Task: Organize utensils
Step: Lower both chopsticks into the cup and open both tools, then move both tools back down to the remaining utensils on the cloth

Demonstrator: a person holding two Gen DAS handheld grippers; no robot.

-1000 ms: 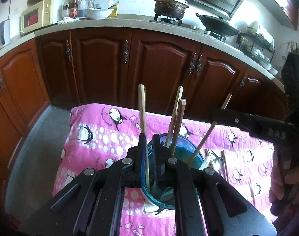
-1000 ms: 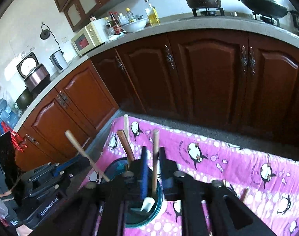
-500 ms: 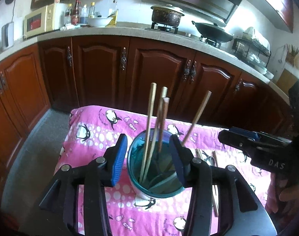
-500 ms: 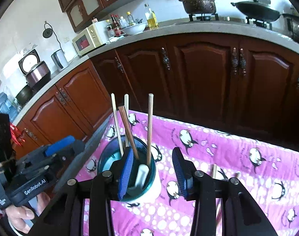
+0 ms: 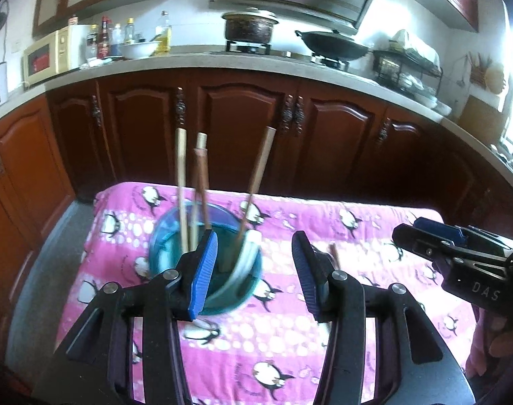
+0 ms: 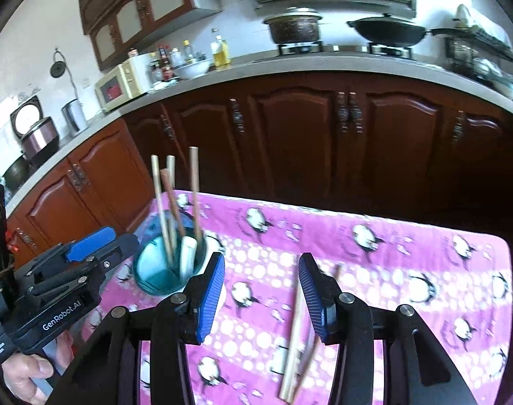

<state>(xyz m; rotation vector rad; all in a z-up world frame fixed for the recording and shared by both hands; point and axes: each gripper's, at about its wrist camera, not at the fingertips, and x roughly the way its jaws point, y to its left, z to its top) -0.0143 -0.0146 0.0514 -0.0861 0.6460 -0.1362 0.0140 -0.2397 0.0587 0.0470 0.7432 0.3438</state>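
Inspector A: We find the blue cup (image 5: 205, 263) standing on the penguin cloth (image 5: 357, 354), holding four upright chopsticks (image 6: 175, 202) and a pale spoon (image 6: 188, 256). That share looks done.

Inspector B: We note loose chopsticks (image 6: 295, 341) lying flat on the cloth, so work remains. The left gripper (image 5: 254, 270) and right gripper (image 6: 261, 297) both stand wide apart, holding nothing.

Inspector A: The loose sticks lie just below the right gripper. Nothing blocks them; kitchen cabinets (image 5: 242, 135) stand well behind.
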